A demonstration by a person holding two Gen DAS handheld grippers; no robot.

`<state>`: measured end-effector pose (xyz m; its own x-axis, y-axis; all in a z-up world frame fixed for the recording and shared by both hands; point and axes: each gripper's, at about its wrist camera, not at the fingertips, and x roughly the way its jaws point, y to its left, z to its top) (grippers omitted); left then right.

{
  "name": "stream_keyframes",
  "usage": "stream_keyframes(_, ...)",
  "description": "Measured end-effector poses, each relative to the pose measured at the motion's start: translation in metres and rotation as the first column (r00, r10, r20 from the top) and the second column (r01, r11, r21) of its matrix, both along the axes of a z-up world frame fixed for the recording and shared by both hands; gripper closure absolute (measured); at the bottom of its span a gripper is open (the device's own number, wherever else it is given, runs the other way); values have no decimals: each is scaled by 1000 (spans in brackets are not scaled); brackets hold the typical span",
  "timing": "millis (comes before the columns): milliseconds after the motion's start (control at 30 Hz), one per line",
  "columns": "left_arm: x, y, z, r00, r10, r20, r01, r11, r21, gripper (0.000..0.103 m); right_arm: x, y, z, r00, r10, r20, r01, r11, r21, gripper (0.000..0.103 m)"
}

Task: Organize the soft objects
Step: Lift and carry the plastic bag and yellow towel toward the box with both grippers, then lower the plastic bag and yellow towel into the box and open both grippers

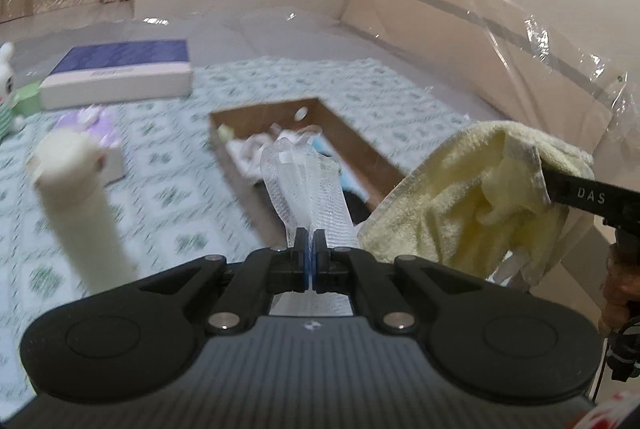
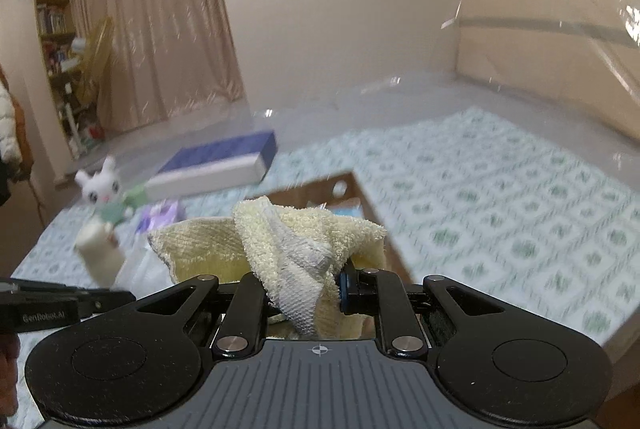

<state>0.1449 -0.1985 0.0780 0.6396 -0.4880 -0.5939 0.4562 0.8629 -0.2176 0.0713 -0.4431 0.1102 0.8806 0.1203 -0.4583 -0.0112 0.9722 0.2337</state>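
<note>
My left gripper (image 1: 311, 243) is shut on a white mesh cloth (image 1: 306, 181) that stands up from the jaws, above the table. My right gripper (image 2: 304, 281) is shut on a pale yellow towel (image 2: 316, 229) that drapes over its fingers; the towel also shows at the right of the left wrist view (image 1: 472, 197), hanging from the right gripper's arm. Beyond both lies an open brown cardboard box (image 1: 352, 141) holding several small soft items (image 1: 260, 145). The box's far wall also shows behind the towel in the right wrist view (image 2: 320, 189).
A white bottle (image 1: 80, 201) stands at the left. A purple tissue pack (image 1: 100, 129), a blue-and-white flat box (image 1: 120, 73) and a white bunny toy (image 2: 102, 185) lie further back left. A patterned cloth (image 2: 500, 189) covers the table. Clear plastic sheeting (image 1: 520, 29) hangs at the right.
</note>
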Motion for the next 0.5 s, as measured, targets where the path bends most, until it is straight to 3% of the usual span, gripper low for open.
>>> stream_keyframes(267,56,-47,-2,1000,13,1,-13,1000,-9,102,56,-26,16,997,-26,77,26,1000,0,87)
stream_keyframes(500,98,-72,-29,999,44,-23,-45,999,-12,99,108,-43,-14,998,-60,15,58,995,75,87)
